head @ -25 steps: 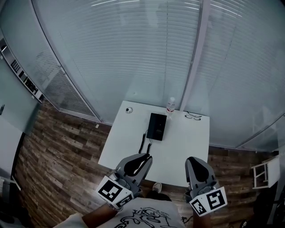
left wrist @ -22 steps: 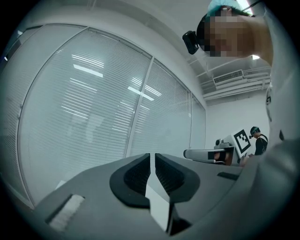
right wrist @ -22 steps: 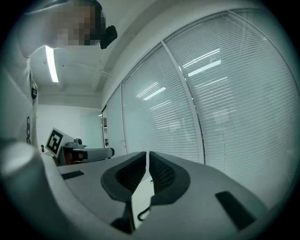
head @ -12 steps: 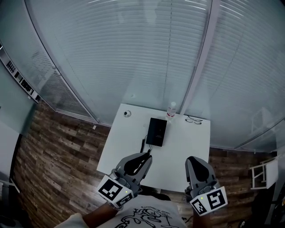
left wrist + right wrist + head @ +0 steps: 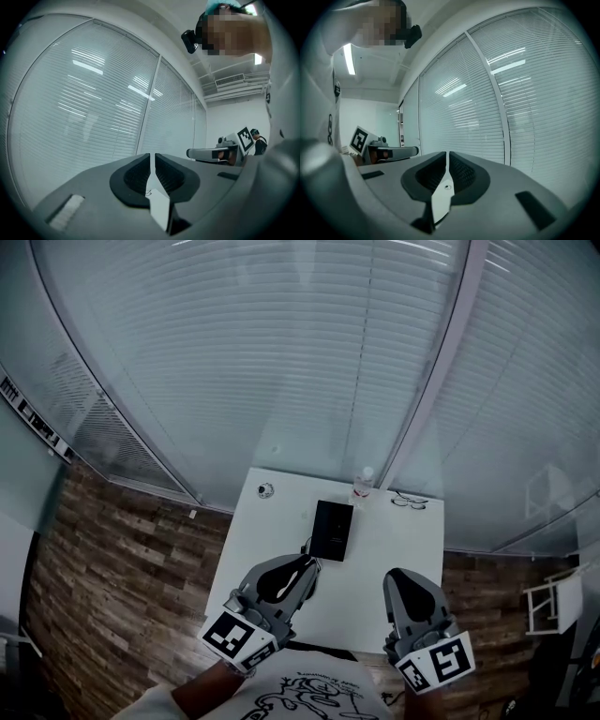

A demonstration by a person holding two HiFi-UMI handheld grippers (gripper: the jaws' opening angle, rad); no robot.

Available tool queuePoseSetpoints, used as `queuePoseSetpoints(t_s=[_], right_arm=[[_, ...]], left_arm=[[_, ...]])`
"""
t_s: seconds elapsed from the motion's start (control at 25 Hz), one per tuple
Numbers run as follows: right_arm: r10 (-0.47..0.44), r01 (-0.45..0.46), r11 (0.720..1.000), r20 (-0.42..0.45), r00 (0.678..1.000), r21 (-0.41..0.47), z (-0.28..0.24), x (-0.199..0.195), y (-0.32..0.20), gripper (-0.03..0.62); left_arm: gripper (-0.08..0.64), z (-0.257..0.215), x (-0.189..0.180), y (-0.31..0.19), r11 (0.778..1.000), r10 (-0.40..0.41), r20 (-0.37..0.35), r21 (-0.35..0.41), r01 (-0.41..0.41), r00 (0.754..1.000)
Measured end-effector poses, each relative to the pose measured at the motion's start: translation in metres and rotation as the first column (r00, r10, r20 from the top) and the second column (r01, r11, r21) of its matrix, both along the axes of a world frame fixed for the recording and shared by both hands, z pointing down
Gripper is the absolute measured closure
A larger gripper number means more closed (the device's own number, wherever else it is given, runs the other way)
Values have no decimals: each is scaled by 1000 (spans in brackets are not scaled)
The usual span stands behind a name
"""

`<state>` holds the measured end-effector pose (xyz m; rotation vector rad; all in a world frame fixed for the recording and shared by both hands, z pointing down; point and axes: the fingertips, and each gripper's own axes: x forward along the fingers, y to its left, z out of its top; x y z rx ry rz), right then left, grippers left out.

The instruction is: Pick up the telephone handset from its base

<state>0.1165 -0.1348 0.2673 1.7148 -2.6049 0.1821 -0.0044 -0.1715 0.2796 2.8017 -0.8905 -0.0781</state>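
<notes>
Closing the gap to the white table is the step in hand, I judge. The black telephone lies near its middle, well ahead of both tools, and its handset is too small to tell from the base. Left gripper and right gripper each have jaws pressed together on nothing. Whichever one reaches should spread its jaws before arriving, line them across the handset's narrow middle, and steer clear of the water bottle and glasses behind.

One high, two low.
Looking steeply down on a distant table; skimming level along each jaw pair toward the shared blinds.
</notes>
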Motion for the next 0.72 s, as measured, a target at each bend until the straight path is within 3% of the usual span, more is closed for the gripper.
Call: queuePoseSetpoints(t_s=[0.72], right_arm=[[-5, 9, 992, 26, 1000, -126, 63, -4, -31, 574]], left_arm=[[528, 63, 0, -40, 993, 1, 104, -118, 11, 995]])
